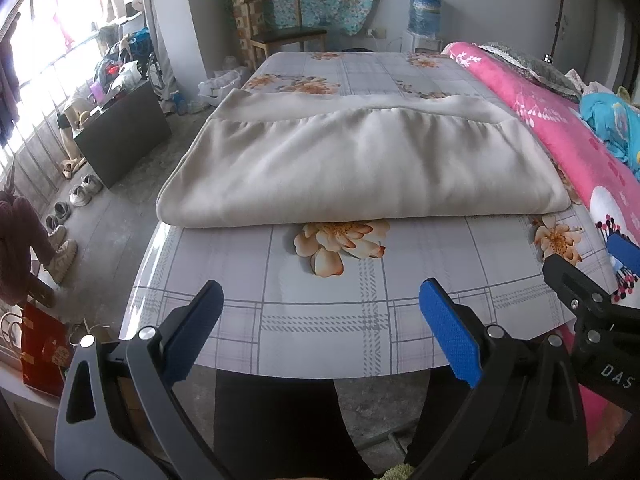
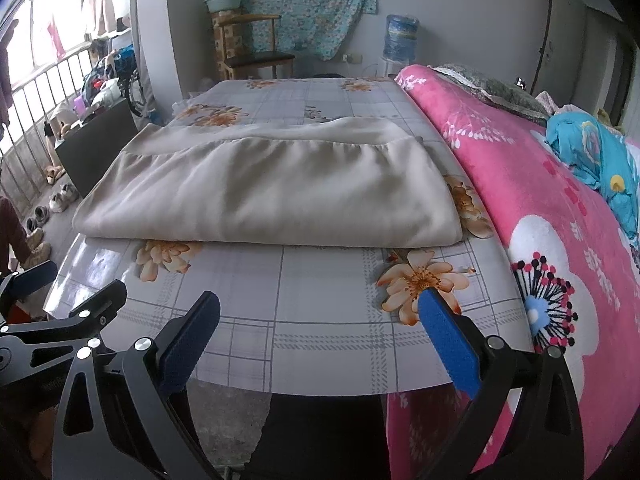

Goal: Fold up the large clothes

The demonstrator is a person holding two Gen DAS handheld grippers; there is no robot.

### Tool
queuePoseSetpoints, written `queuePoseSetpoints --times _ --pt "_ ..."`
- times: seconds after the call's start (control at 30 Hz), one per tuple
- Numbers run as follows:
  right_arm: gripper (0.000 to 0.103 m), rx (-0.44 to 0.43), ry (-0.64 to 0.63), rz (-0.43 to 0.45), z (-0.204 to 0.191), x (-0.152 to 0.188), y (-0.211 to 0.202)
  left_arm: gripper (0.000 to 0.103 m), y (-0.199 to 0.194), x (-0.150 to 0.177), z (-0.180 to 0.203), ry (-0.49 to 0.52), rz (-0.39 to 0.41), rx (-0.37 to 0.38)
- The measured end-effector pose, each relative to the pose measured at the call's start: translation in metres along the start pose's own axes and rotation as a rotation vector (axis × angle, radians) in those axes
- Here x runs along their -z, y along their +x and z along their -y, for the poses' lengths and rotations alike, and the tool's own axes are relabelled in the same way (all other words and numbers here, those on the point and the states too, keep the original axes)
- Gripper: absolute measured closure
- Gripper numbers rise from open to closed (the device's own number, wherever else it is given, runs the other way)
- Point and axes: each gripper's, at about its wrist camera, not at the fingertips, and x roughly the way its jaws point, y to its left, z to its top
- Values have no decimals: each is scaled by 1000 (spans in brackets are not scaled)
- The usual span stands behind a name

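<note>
A beige garment (image 1: 360, 160) (image 2: 272, 196) lies folded flat across the middle of the table, its folded edge toward me. The table wears a grey checked cloth with orange flowers (image 1: 328, 320) (image 2: 320, 320). My left gripper (image 1: 320, 324) hovers open over the table's near edge, short of the garment, with nothing between its blue pads. My right gripper (image 2: 320, 328) is open too, just to the right at the same edge, and holds nothing. In the left wrist view the right gripper (image 1: 600, 280) shows at the right border. The left gripper (image 2: 48, 304) shows at the left border of the right wrist view.
A pink flowered blanket (image 2: 540, 208) covers a bed pressed against the table's right side, with a blue bundle (image 2: 600, 156) on it. A dark cabinet (image 1: 120, 136) and shoes (image 1: 76, 196) stand on the floor at left. A wooden chair (image 1: 280, 28) stands beyond the table. A person's dark trouser legs (image 1: 280, 432) show below the table edge.
</note>
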Motion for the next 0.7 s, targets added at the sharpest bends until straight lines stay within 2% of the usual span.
queuePoseSetpoints --times 0.7 --pt "6 3 -9 -4 -4 0 -1 8 -1 -1 -3 -12 -3 4"
